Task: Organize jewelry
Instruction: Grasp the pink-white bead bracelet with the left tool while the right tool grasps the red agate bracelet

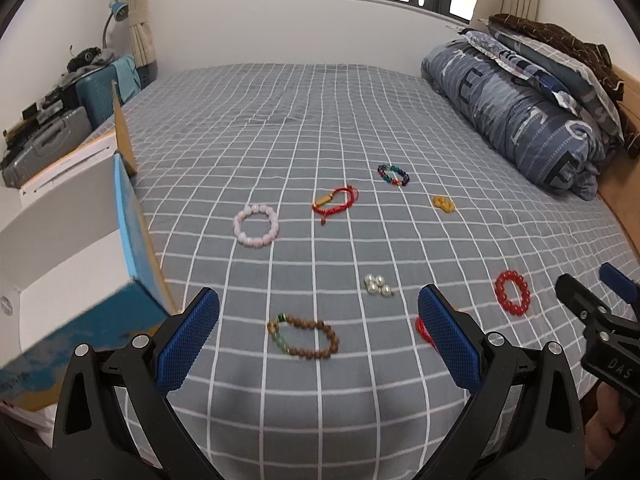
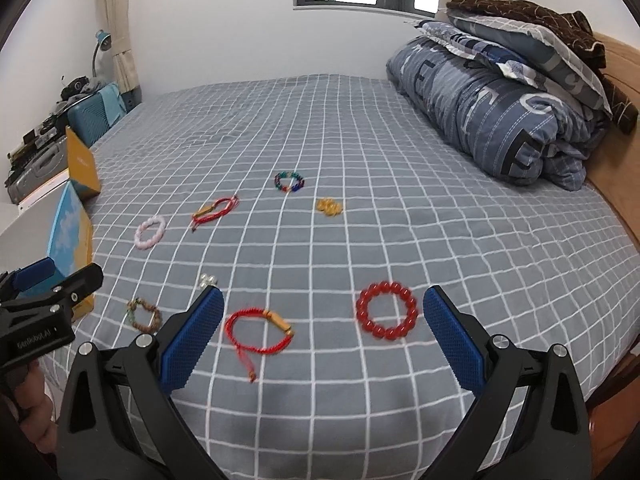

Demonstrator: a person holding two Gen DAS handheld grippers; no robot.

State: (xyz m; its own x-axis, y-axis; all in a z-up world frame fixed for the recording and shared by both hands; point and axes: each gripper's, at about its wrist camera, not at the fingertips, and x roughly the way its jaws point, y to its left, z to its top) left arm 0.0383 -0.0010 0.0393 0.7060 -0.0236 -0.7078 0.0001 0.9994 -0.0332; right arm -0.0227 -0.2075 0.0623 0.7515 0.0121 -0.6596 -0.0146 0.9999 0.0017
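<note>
Several bracelets lie on the grey checked bed sheet [image 1: 320, 120]. My left gripper [image 1: 319, 314] is open and empty above a brown wooden-bead bracelet [image 1: 306, 336]. Pearl beads [image 1: 378, 285], a pink bead bracelet [image 1: 256, 225], a red cord bracelet [image 1: 334, 201], a multicolour bracelet [image 1: 394, 175] and a yellow piece [image 1: 443, 204] lie beyond. My right gripper [image 2: 323, 312] is open and empty above a second red cord bracelet [image 2: 258, 330] and a red bead bracelet [image 2: 387, 310].
An open blue and white box [image 1: 76, 248] stands at the bed's left edge, with a yellow box [image 2: 82, 164] behind it. A rolled quilt and pillows [image 1: 520, 108] lie at the back right. Suitcases [image 1: 52, 136] stand on the left.
</note>
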